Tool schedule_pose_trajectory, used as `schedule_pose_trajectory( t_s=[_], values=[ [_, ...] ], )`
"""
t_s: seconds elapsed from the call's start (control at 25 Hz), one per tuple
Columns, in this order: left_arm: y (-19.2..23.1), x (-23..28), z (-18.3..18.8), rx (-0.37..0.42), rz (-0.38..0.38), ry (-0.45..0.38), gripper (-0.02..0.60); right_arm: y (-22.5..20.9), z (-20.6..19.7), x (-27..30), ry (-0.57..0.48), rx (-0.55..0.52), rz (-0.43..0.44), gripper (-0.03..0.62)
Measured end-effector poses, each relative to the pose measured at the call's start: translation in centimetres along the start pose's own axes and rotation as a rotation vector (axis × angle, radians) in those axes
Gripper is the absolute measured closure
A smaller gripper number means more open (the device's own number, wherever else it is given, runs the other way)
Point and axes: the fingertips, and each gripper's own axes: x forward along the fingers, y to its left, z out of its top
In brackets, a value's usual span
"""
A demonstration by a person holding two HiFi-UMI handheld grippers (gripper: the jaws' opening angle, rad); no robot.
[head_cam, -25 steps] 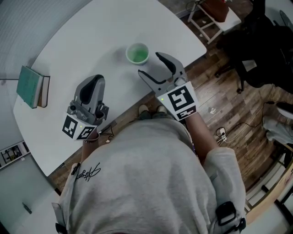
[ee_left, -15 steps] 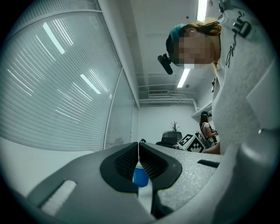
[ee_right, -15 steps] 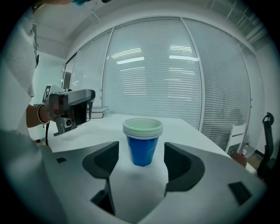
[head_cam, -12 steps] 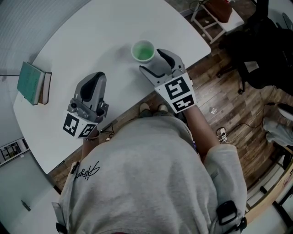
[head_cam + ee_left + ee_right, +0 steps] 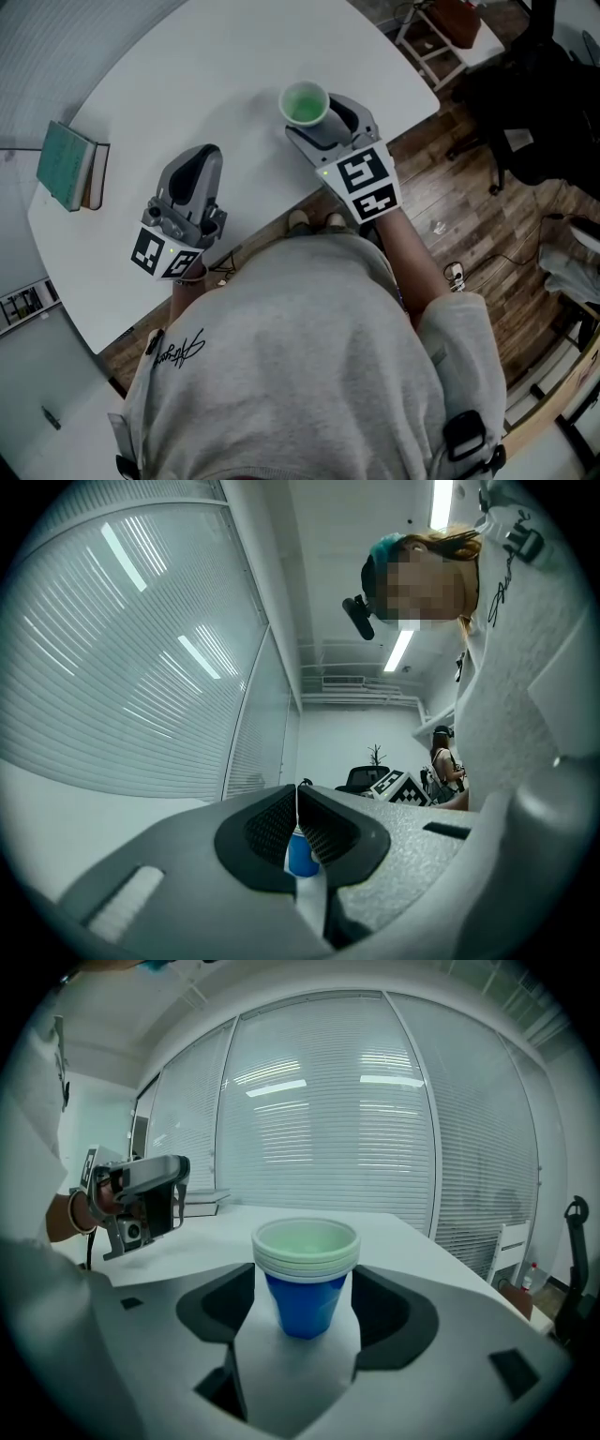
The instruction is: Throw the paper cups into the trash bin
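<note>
Stack of paper cups [image 5: 305,103] stands between the spread fingers of the right gripper [image 5: 317,114], one finger on each side. In the right gripper view the cups [image 5: 306,1274] sit centred between the pads, a thin gap on both sides, not clearly touched. Left gripper [image 5: 206,155] is well apart on the left, fingers pressed together with only a seam between them, nothing pinched.

Cups rest on a white table [image 5: 187,75], near its edge by the person. Green book [image 5: 70,173] lies far left on the table. Wood floor [image 5: 469,216] beyond the edge, with a white rack [image 5: 431,37]. Glass wall with blinds [image 5: 328,1119] behind the table.

Cups upright, mouth up, long axis vertical. Blue outside, pale green inside, several nested rims.
</note>
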Motion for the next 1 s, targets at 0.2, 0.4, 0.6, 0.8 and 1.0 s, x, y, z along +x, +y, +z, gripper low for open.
schedule_pose_trajectory(
  t_s=[0.2, 0.4, 0.6, 0.8, 1.0],
  values=[
    [0.5, -0.3, -0.1, -0.025, 0.003, -0.003, 0.572, -0.1, 0.2, 0.6, -0.006, 0.025, 0.002, 0.299],
    [0.5, -0.3, -0.3, -0.021, -0.011, 0.005, 0.572, -0.2, 0.3, 1.2, -0.012, 0.033, -0.004, 0.301],
    [-0.1, 0.1, -0.6, -0.037, -0.06, 0.007, 0.572, 0.0, 0.1, 1.4, 0.0, 0.061, 0.003, 0.301],
    [0.1, 0.3, -0.3, -0.055, -0.093, -0.019, 0.572, 0.2, 0.4, 1.2, -0.026, 0.042, -0.026, 0.301],
    [-0.7, 0.6, -0.6, -0.055, -0.152, -0.008, 0.572, 0.9, 1.2, 0.2, -0.08, 0.038, -0.072, 0.301]
  ],
)
